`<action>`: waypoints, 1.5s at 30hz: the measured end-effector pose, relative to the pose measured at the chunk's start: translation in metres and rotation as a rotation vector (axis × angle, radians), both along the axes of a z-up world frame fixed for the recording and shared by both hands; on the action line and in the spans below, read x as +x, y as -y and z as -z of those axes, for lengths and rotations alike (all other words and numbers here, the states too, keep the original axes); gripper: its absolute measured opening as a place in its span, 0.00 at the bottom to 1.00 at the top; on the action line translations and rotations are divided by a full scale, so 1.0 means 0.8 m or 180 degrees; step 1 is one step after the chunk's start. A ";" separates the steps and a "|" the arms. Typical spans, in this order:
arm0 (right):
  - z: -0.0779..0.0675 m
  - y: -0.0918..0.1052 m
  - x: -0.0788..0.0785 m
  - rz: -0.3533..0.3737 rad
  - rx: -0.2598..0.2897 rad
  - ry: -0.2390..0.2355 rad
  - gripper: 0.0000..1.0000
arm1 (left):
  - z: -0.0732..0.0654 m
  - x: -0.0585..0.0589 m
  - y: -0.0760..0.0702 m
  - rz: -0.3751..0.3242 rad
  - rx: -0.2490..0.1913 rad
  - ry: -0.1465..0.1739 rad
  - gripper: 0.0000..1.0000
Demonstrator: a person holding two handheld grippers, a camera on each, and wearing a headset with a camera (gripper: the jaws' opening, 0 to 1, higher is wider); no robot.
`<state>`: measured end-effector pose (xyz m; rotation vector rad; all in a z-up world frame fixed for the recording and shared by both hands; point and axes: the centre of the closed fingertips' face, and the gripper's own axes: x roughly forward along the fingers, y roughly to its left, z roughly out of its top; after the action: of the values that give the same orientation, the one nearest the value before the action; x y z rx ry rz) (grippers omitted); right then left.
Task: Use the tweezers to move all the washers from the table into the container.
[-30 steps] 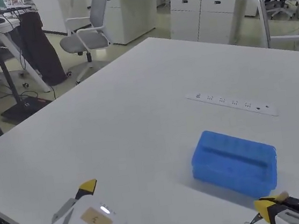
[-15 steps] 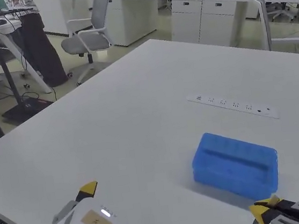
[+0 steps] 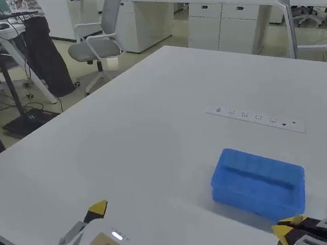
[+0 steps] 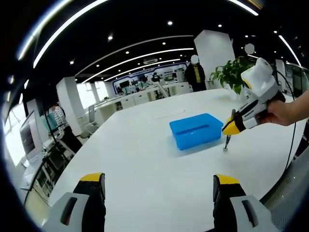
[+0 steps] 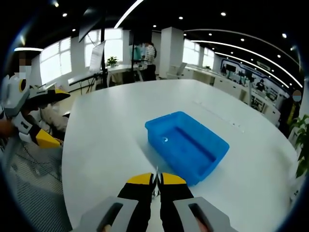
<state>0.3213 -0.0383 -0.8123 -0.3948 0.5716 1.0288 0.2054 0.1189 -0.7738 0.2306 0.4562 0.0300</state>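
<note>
We see right gripper [image 5: 155,180] clamped on tweezers [image 4: 227,141] beside blue container [image 3: 257,196]; left gripper [image 4: 159,179] released, jaws wide.

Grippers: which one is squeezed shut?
The right gripper, near the blue container: its yellow jaws are pressed together on the tweezers. The left gripper has its jaws spread wide apart with nothing between them.

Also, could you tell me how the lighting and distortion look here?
Head view: soft, even light, the blue container throws a faint shadow on the table. Left gripper view: strong fisheye, ceiling light strips bowed. Right gripper view: same bending, windows washed out, tweezers between the right tongs indistinct.
</note>
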 end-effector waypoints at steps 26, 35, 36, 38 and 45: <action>-0.076 -0.008 0.049 0.0296 0.0491 0.0153 0.01 | -0.007 0.000 0.004 0.0044 -0.0083 0.0044 0.95; -0.075 -0.010 0.087 0.0497 0.0488 0.0248 0.01 | -0.037 -0.001 0.002 0.0031 -0.0153 0.0137 0.96; -0.070 -0.010 0.091 0.0515 0.0468 0.0242 0.01 | -0.040 0.000 0.002 0.0034 -0.0168 0.0148 0.96; -0.061 -0.009 0.097 0.0523 0.0421 0.0224 0.01 | -0.048 0.001 0.002 0.0038 -0.0193 0.0164 0.96; -0.027 -0.002 0.106 0.0598 0.0249 0.0135 0.01 | -0.073 0.007 0.005 0.0115 -0.0264 0.0242 0.93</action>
<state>0.4058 -0.0364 -0.7910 -0.2875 0.5186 0.8576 0.2112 0.1153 -0.7154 0.1555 0.3766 -0.0154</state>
